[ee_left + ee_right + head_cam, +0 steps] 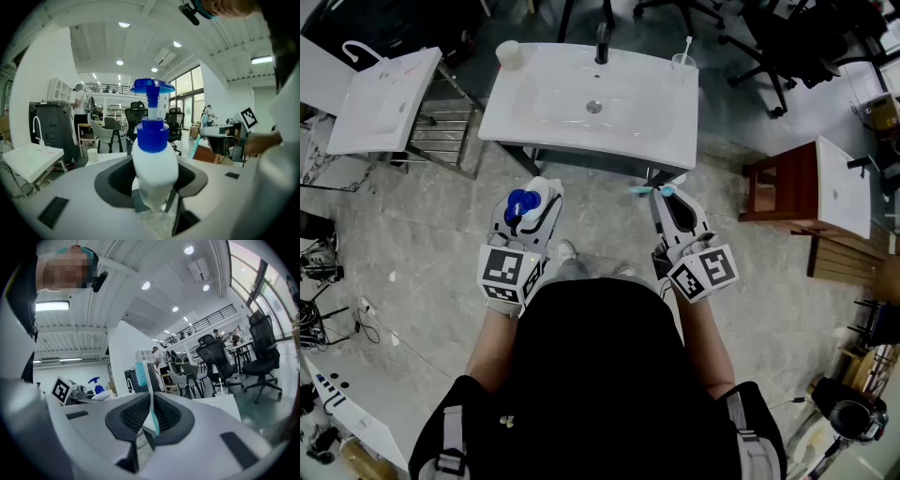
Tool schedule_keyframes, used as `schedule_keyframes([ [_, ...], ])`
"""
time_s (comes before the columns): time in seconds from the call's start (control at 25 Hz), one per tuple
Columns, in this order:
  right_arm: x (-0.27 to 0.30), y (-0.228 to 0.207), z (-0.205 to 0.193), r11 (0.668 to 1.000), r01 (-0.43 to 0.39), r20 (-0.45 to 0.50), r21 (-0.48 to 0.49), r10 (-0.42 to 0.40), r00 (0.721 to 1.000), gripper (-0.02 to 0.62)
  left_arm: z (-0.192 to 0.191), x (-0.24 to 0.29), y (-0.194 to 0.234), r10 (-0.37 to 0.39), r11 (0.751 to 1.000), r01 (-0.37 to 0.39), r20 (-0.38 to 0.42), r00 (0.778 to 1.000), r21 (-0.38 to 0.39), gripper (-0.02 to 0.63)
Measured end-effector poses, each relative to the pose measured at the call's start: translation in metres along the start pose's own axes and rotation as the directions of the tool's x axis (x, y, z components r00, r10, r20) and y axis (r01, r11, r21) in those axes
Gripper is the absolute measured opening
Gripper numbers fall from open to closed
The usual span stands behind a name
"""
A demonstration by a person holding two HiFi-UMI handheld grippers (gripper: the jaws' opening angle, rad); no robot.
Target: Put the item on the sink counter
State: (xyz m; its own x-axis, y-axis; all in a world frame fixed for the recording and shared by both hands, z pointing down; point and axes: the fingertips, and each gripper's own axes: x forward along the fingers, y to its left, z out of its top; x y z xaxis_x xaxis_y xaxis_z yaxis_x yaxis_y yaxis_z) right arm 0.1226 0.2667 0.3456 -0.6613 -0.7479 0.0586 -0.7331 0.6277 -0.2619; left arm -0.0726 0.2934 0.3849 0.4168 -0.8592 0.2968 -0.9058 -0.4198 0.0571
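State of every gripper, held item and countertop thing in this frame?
left gripper: shut on the pump bottle.
pump bottle: roughly upright in the jaws, off the sink counter.
right gripper: shut on the toothbrush.
toothbrush: clamped by its handle, bristle end free.
cup: upright on the sink counter.
glass: upright on the sink counter.

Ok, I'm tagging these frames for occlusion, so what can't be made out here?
Base of the pump bottle: hidden by the left gripper, left gripper view.
Lower handle of the toothbrush: hidden inside the right gripper, right gripper view.
Contents of the glass on the sink: too small, head view.
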Motion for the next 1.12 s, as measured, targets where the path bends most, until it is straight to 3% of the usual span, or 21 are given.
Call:
schedule_keyframes([
  [0.52,0.042,0.027,-0.011,1.000,0.025,-0.032,0.001,-0.025,0.999,0.046,-0.016,-0.002,0.048,-0.030,0.999,0.030,-0.014,0.999,-0.022,0.218],
  [1.12,0.087,0.038,-0.024,0.991,0.125,-0.068,-0.048,-0.128,0.989,0.046,-0.033,0.002,0.113,-0.090,0.995,0.089,-0.032,0.995,-0.049,0.218],
])
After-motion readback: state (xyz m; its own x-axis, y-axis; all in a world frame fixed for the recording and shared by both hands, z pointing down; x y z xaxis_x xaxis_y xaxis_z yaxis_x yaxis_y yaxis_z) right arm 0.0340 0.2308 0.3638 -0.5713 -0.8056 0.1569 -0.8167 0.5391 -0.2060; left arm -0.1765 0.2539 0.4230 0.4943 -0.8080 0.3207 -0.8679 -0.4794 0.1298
